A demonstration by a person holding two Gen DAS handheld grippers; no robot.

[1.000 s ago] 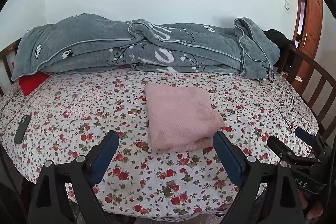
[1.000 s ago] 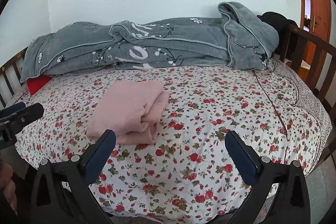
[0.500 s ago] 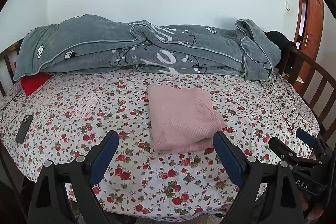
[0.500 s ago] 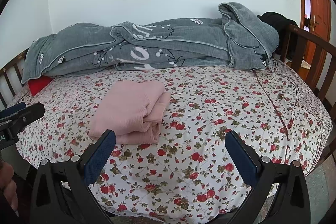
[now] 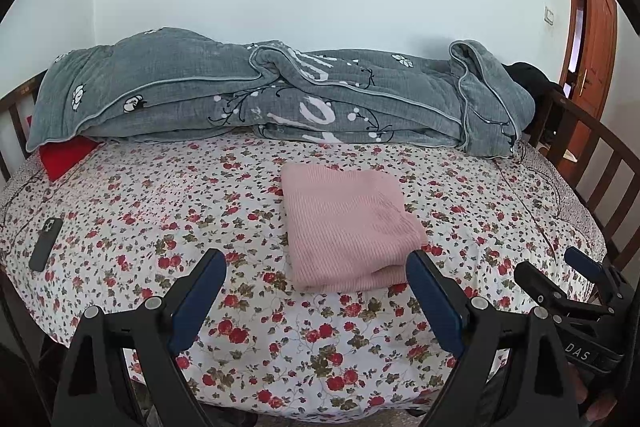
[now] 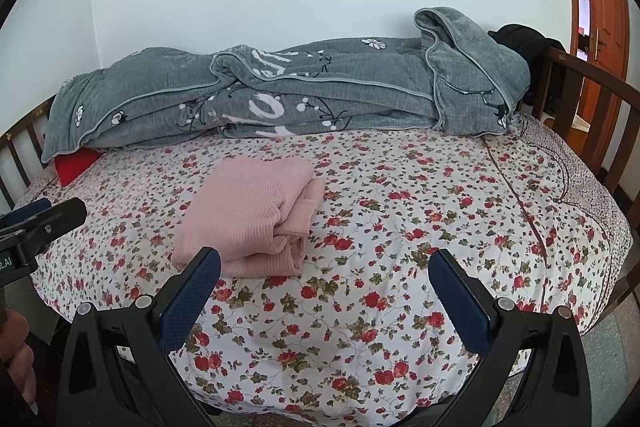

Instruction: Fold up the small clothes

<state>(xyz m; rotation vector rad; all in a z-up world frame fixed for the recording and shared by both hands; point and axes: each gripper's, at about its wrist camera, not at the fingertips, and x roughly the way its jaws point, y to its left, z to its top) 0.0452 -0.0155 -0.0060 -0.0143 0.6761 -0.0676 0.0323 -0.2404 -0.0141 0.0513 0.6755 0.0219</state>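
A pink knitted garment [image 5: 348, 223] lies folded into a neat rectangle on the flowered bed sheet [image 5: 160, 211]; its stacked layers show at the right edge in the right wrist view [image 6: 256, 215]. My left gripper [image 5: 316, 267] hovers short of the bed's near edge, jaws wide open and empty, with the garment just beyond them. My right gripper [image 6: 326, 267] is open and empty too, and the garment sits to the left of its gap. Each gripper shows at the side of the other's view: the right one [image 5: 560, 279] and the left one [image 6: 44, 215].
A rolled grey blanket [image 5: 280, 95] lies along the wall at the back. A red cushion [image 5: 66, 155] peeks out under its left end. A dark phone [image 5: 45, 245] rests on the sheet at the left. Wooden rails [image 5: 600, 167] close the bed's right side, with a door [image 5: 596, 43] beyond.
Both views have shifted very slightly; the garment and the grippers keep their places and both stay open.
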